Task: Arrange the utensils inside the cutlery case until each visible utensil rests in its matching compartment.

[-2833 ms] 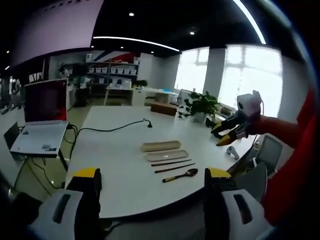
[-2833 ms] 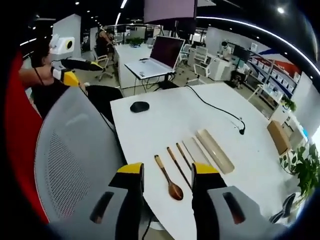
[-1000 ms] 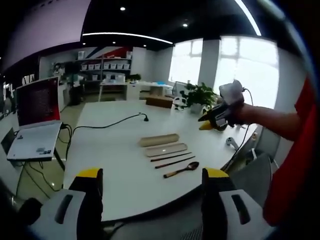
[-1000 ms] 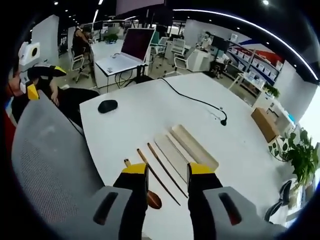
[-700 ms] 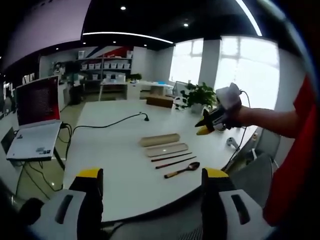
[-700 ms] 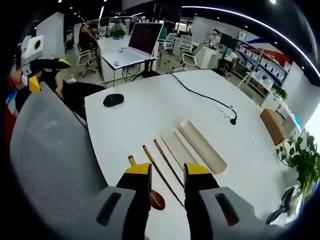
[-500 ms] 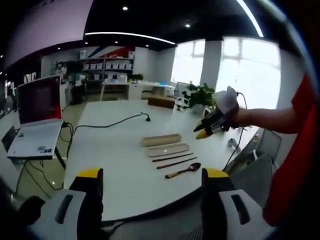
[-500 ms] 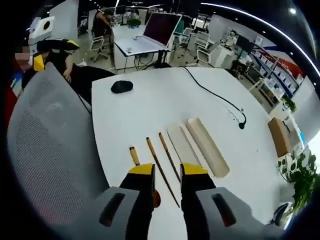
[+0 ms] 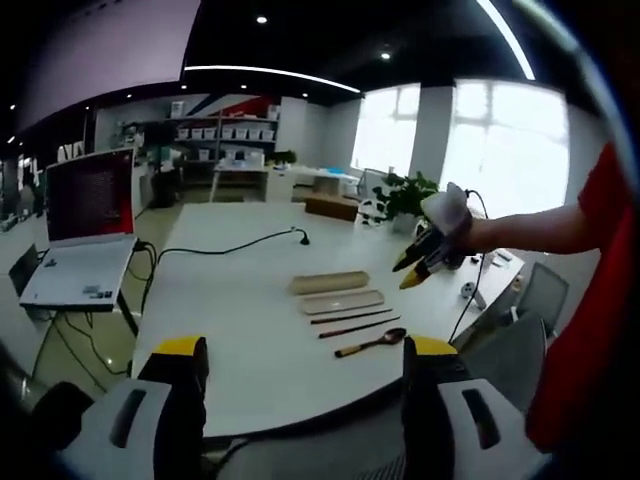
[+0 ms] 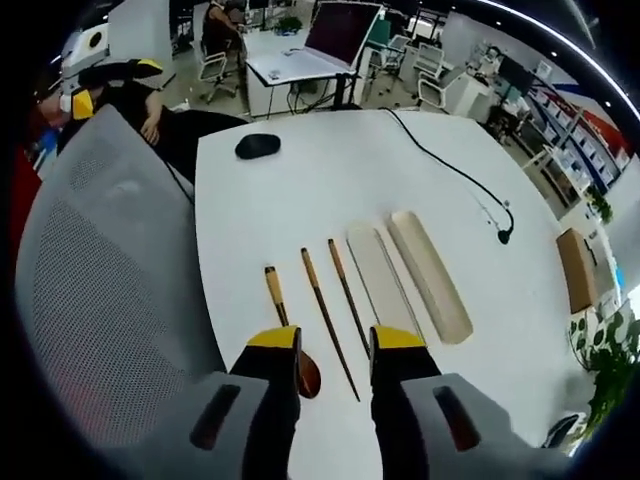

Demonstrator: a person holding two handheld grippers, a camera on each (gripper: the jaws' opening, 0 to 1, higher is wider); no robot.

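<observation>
Right gripper view: your right hand-held gripper [image 10: 335, 345], jaws spread and empty, hangs over the spoon [image 10: 290, 340] and two chopsticks [image 10: 338, 315], which lie on the worktop [image 10: 300, 190] beside the case [image 10: 430, 275] and its lid [image 10: 378, 272]. Drop off-centre and one jaw could knock the chopsticks askew. You've come lower since half a second ago; your left hand-held gripper [image 9: 300, 350] stays spread and back.

White table [image 10: 300, 190] carries spoon [image 10: 281, 318], two chopsticks [image 10: 325, 318], case halves [image 10: 428, 272], mouse [image 10: 258, 146], cable [image 10: 450, 170].
</observation>
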